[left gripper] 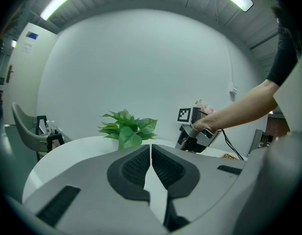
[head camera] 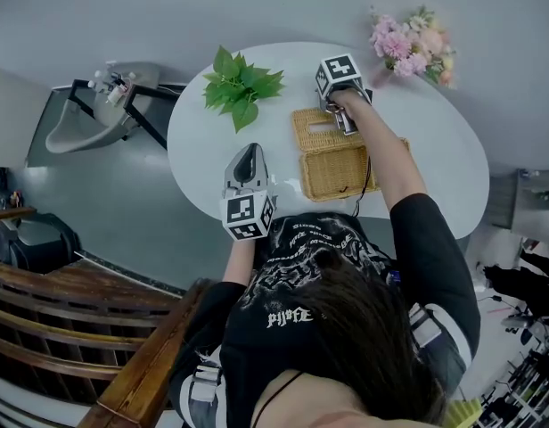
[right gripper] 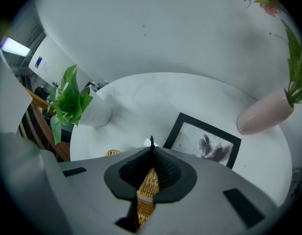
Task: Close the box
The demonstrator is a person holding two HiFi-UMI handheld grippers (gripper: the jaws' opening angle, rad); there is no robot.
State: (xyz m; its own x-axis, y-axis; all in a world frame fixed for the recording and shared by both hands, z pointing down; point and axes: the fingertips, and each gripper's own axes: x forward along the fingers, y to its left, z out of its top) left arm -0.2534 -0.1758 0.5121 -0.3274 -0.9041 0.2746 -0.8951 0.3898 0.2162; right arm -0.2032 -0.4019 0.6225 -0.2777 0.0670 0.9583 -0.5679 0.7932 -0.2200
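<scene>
A woven wicker box (head camera: 339,176) lies on the white round table (head camera: 439,154), and its flat lid (head camera: 315,130) is folded back on the far side. My right gripper (head camera: 343,119) points steeply down at the lid's right edge. In the right gripper view its jaws (right gripper: 151,148) are shut on the wicker lid (right gripper: 148,186), with weave showing between the pads. My left gripper (head camera: 247,163) hovers near the table's front edge, left of the box. It is held almost level and is shut with nothing in it (left gripper: 151,153).
A green leafy plant (head camera: 239,86) stands at the table's back left, and pink flowers (head camera: 413,43) in a pale vase (right gripper: 264,114) at the back right. A black picture frame (right gripper: 202,140) lies beyond the lid. A grey chair (head camera: 87,114) and a wooden bench (head camera: 78,328) are on the left.
</scene>
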